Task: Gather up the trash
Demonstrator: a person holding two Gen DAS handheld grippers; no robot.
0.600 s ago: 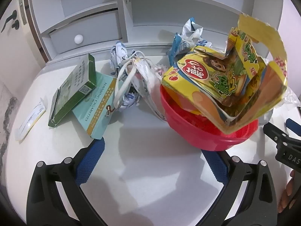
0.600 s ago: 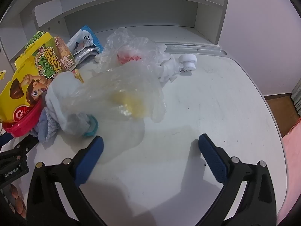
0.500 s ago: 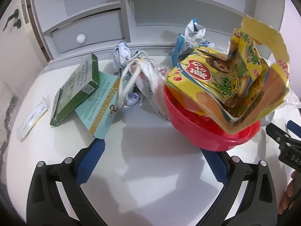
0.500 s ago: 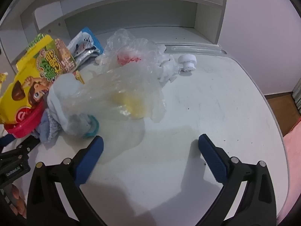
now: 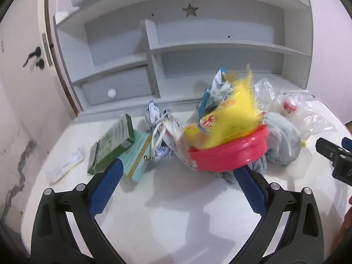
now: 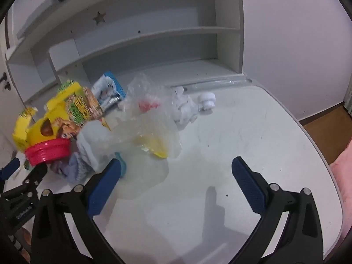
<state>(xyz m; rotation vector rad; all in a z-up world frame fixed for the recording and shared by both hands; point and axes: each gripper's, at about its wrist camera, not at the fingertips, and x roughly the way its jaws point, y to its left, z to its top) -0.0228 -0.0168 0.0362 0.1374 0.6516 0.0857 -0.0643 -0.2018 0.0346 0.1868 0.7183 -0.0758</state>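
A red bowl stuffed with a yellow snack wrapper stands on the white desk; it also shows in the right wrist view. Left of it lie a crumpled white bag, a green box and a teal box. Clear plastic bags and a crumpled tissue lie right of the bowl. My left gripper is open and empty, in front of the bowl. My right gripper is open and empty, in front of the plastic bags.
A white shelf unit with a drawer backs the desk. A small white packet lies at the far left. A white cap sits near the tissue. The desk edge curves at the right, floor beyond.
Both grippers have pulled back and tilted up, so more of the shelf shows. The bowl and trash now sit farther away. Both stay open.
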